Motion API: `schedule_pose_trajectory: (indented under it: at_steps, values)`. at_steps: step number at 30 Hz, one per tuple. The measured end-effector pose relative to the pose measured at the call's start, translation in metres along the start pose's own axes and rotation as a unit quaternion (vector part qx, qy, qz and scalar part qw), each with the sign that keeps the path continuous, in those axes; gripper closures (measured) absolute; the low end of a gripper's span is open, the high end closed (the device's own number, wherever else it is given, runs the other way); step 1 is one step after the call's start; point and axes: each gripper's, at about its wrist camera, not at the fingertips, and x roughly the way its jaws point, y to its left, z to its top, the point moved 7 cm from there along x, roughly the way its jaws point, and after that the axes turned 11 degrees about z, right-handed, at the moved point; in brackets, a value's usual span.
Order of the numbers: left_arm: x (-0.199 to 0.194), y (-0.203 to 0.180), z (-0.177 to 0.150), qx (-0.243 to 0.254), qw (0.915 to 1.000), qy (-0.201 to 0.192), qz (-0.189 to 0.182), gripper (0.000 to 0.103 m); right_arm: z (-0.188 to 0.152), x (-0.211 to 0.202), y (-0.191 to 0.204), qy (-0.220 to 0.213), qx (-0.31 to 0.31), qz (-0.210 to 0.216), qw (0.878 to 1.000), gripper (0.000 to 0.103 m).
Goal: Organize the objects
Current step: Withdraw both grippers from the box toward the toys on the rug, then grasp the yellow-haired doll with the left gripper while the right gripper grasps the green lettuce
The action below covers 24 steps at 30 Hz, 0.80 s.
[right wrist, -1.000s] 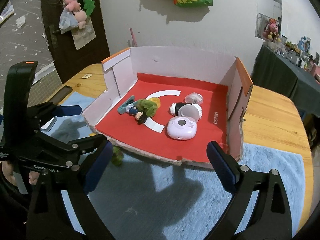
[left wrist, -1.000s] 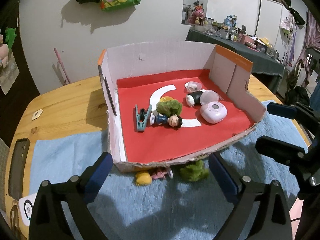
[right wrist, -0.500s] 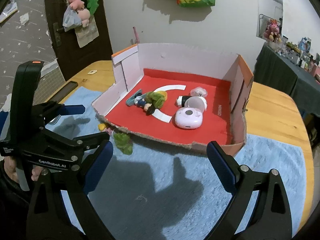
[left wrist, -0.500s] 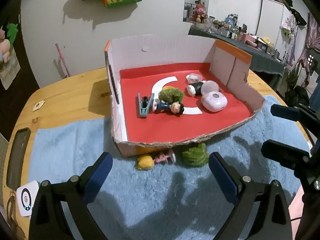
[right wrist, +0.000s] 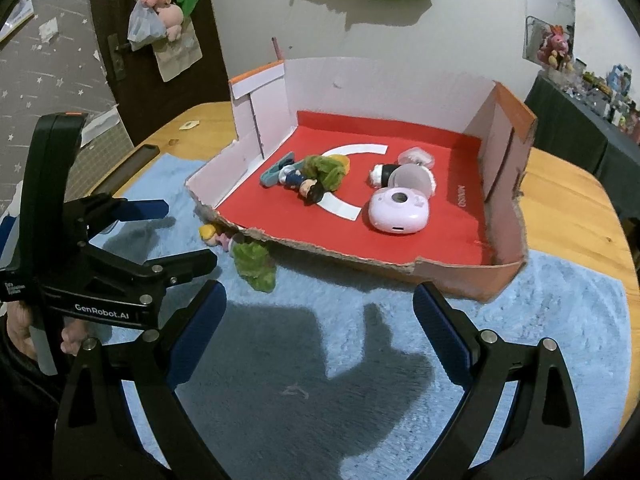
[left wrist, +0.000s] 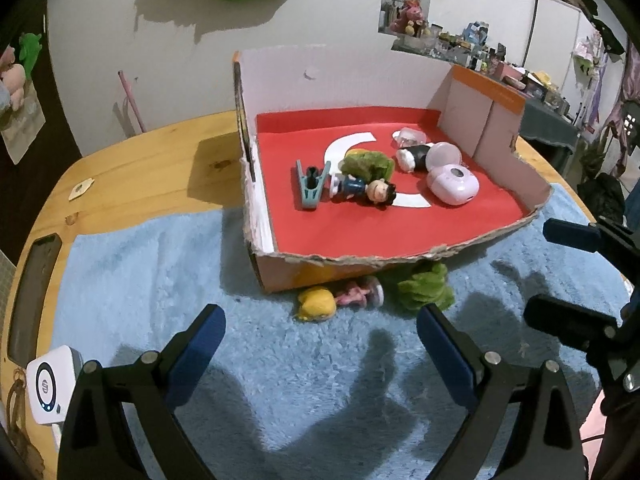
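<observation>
Cardboard tray point(left wrist: 460, 249) farther off (both views)

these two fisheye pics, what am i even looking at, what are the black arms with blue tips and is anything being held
No robot here: a person holds a hand gripper in each hand, each carrying a camera that looks along its two fingers. One picture is from the left gripper, the other from the right gripper; both are open and hold nothing. The right view also shows the left gripper from the side. Ahead, on a blue towel over a wooden table, sits a cardboard box with toys inside: a doll, a pink camera, a clip. Two toys lie outside, at its front edge: a small doll and a green plush.
</observation>
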Motion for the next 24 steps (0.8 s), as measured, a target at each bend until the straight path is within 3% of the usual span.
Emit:
schedule_pose_trajectory:
  at_steps: [2, 11, 17, 24]
  values:
    - [0.003, 0.001, -0.001, 0.000, 1.0000, 0.005, -0.005, 0.012, -0.001, 0.004, 0.001, 0.004, 0.000, 0.004, 1.000, 0.008]
    - [0.012, 0.000, -0.003, 0.002, 0.9996, 0.019, -0.019, 0.035, -0.002, 0.023, 0.009, 0.025, -0.009, 0.024, 0.999, 0.036]
    - [0.016, 0.001, -0.003, 0.001, 0.9993, 0.026, -0.028, 0.049, 0.002, 0.031, 0.016, 0.030, -0.017, 0.041, 0.999, 0.041]
    - [0.016, -0.001, -0.003, 0.009, 0.9988, 0.025, -0.041, 0.056, 0.005, 0.041, 0.023, 0.036, -0.025, 0.053, 0.998, 0.043]
